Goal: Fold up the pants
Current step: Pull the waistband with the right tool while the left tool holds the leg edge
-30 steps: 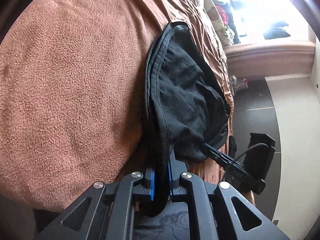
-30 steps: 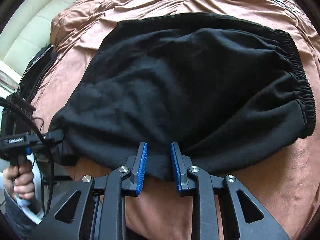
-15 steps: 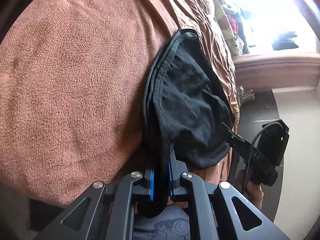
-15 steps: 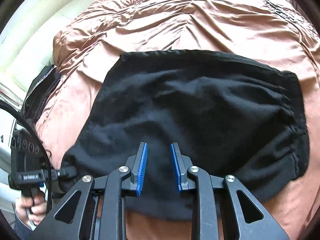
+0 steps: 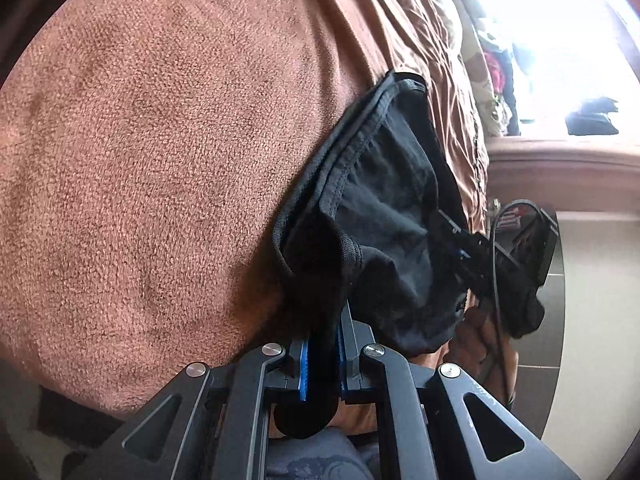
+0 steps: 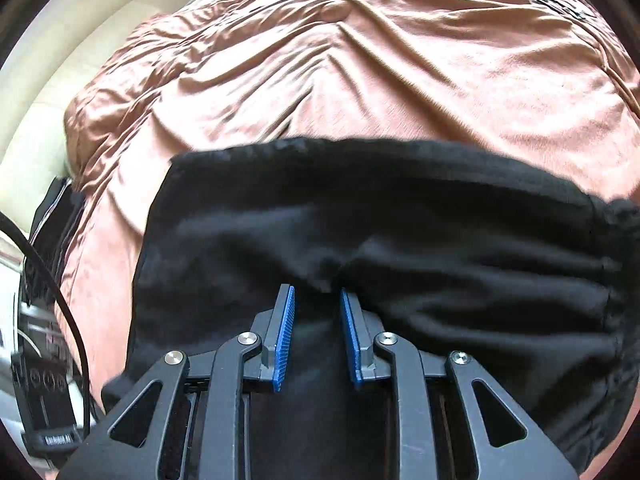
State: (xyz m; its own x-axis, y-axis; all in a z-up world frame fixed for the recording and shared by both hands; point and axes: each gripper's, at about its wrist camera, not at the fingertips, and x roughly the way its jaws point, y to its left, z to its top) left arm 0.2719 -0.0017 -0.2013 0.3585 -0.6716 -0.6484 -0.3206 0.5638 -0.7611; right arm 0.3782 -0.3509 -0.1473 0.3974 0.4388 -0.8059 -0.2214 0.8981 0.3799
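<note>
Black pants (image 5: pixel 384 220) lie bunched on a brown bedspread (image 5: pixel 160 160). My left gripper (image 5: pixel 324 344) is shut on a folded edge of them, and black cloth fills the slit between its blue pads. In the left wrist view my right gripper (image 5: pixel 460 240) reaches into the pants from the right. In the right wrist view the pants (image 6: pixel 400 220) spread wide across the wrinkled bedspread (image 6: pixel 360 60). My right gripper (image 6: pixel 316 292) is narrowly set, with a raised fold of black cloth pinched between its pads. More cloth hangs under it.
A cream padded wall (image 6: pixel 40 100) borders the bed on the left. Near it are a dark bag (image 6: pixel 52 216) and the other handle with its cable (image 6: pixel 44 360). A brown ledge (image 5: pixel 560 160) under a bright window and dark floor tiles (image 5: pixel 580 320) lie to the right.
My right gripper has travelled forward across the bed with the cloth, and the pants now fill the view beneath it. In the left wrist view it has risen toward the pants' middle. The left gripper has rolled slightly.
</note>
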